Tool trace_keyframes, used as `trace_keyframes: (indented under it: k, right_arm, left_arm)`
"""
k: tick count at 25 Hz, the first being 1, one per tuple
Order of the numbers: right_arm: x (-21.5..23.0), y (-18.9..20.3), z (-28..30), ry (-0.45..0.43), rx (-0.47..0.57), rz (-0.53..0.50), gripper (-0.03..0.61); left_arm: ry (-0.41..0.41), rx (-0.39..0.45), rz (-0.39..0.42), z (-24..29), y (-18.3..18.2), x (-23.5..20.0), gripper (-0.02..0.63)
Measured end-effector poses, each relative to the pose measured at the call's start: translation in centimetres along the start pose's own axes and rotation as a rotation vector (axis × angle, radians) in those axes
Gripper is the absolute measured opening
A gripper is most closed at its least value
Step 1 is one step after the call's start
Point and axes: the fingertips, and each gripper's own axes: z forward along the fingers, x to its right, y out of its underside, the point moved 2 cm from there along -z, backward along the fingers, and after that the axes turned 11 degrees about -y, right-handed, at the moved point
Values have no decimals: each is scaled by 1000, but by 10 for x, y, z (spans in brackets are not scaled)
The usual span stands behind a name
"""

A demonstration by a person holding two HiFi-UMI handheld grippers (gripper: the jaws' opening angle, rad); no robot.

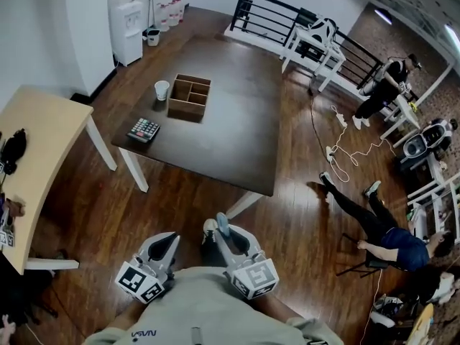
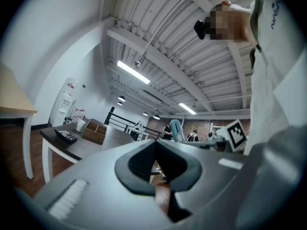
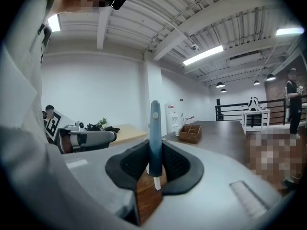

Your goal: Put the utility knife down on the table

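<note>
step: carrying; knife (image 3: 154, 128) not yet down
my right fingers (image 3: 176, 166): clamped on the knife, upright
my left fingers (image 2: 136, 164): closed, empty
next: i reach the bench (image 1: 237, 142) near edge, lower, release

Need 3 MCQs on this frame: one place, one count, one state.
1. Where does the calculator lie?
A. on a shelf
B. on the dark table, near a corner
C. in a drawer
2. How many things stand on the dark table?
A. one
B. three
C. six
3. The right gripper is:
A. open and empty
B. shut on a pen
C. shut on the utility knife

Key:
1 B: the head view shows it beside the wooden box on the dark top.
2 B: calculator, wooden box and white cup.
3 C: the right gripper view shows both jaws pressed on the blue handle.
</note>
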Motion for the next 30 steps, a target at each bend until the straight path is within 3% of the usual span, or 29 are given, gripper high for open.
trace_keyframes:
  k: [7,14,18,22,26,30]
  right_arm:
    - [77,-3,50,41,41,17,74]
    - [180,-7,101,32,13,40,74]
    - [245,3,129,15,-63,44,74]
    - [305,24,153,27,-148,58,74]
    - [341,59,172,33,-252,66,74]
    - [361,113,179,27,-438,71,74]
  left_arm:
    - [-53,-12,57,62,-11,-49,2]
    - [-58,-60,55,184,-22,-82,2]
    - [-42,-108,56,254,-19,-95,2]
    - [-25,-208,74,314,6,-112,2]
    - [-46,-313,61,350,37,-130,2]
    - [-32,-399,35,367,58,-132,2]
